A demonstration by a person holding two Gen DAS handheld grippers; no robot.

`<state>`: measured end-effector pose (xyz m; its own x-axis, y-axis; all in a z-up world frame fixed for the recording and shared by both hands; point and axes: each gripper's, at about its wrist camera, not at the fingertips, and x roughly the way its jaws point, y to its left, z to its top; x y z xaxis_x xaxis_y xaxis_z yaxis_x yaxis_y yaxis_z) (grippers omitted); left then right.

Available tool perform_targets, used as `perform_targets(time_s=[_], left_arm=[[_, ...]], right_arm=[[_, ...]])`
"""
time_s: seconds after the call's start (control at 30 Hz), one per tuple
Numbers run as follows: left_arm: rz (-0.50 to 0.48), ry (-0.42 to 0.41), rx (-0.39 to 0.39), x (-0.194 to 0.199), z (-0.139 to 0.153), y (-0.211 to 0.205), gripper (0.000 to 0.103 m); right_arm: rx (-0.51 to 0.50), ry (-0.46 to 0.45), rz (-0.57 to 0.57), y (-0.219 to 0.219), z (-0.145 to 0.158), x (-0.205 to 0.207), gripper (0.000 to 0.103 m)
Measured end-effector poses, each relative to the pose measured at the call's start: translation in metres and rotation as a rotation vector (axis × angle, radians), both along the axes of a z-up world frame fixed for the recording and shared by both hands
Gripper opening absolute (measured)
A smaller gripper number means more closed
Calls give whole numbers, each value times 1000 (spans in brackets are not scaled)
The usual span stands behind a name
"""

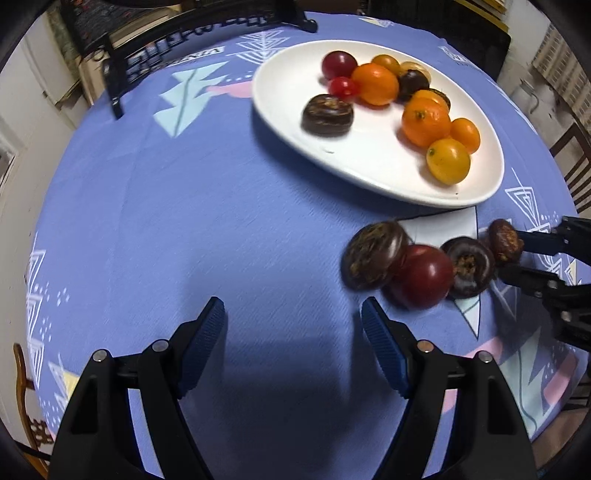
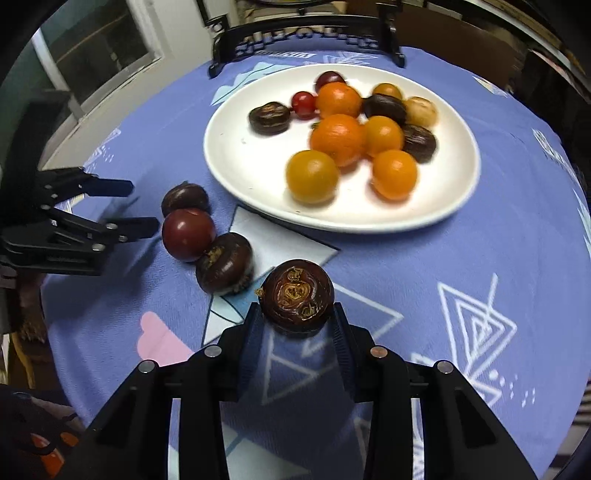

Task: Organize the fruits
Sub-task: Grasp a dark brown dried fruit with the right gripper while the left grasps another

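Note:
A white plate (image 2: 229,162) on the blue tablecloth holds several oranges, tomatoes and dark brown chestnut-like fruits; it also shows in the left wrist view (image 1: 280,125). My right gripper (image 2: 297,314) is shut on a dark brown fruit (image 2: 297,297) just above the cloth. Beside it on the cloth lie a brown fruit (image 2: 224,264), a dark red tomato (image 2: 188,234) and another brown fruit (image 2: 184,197). My left gripper (image 1: 293,314) is open and empty, left of this row; it shows in the right wrist view (image 2: 136,206). The held fruit (image 1: 502,240) shows between the right gripper's fingertips.
A black metal stand (image 2: 306,33) sits at the table's far edge behind the plate. Wooden chairs (image 1: 572,158) stand around the round table. The cloth has printed triangle patterns.

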<state>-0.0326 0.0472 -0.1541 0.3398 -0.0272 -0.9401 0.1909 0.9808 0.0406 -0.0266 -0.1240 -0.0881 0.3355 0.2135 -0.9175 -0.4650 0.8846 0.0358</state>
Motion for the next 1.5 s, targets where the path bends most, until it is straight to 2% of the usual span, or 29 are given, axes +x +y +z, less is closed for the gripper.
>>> perform_targets(time_s=[0.1,0.2,0.33,0.43,0.47,0.5,0.53,0.77,0.83,1.0,1.13,1.17,1.23,1.3,1.5], left_arm=[[-35,-7,-21,8,2,-12,75],[-81,-30,9,14,3,-25,75],[-73,-21,11,29,-3,-31,74],[-81,-1,-23,35,-6,-34,61],[-89,-1,-29,35,-6,-36,51],[-100,0,-41,34,-5,-35,32],[-105,14,-49,34,-7,-36,26],[-96,-5,-49,22,2,-33,26],[-84,-8,-57,18,8,-28,26],[-72,-14,-68,9,21,-24,26],[-78,-21,-53,4,27,-28,26],[-75,-20,-49,3,28,-28,26],[-65,-17,-51,1,29,-28,26],[-55,-17,-61,-1,30,-25,26],[-18,-16,-80,-8,32,-19,26]], right_arm=[[11,5,-39,-9,1,-4,38],[25,16,-69,-13,-2,-5,38],[38,19,-88,-15,-3,-7,38],[44,17,-95,-14,0,-7,38],[46,18,-97,-15,1,-7,37],[51,19,-100,-15,1,-7,36],[56,19,-105,-15,2,-8,36],[41,8,-119,-14,9,-12,35],[37,-9,-123,-13,15,-14,13],[49,-43,-139,-13,30,-16,14],[56,-45,-150,-16,29,-20,14],[63,-56,-164,-19,29,-21,18],[96,-50,-186,-29,26,-23,76],[114,-64,-209,-36,23,-27,78],[101,-61,-165,-33,10,-15,78]])
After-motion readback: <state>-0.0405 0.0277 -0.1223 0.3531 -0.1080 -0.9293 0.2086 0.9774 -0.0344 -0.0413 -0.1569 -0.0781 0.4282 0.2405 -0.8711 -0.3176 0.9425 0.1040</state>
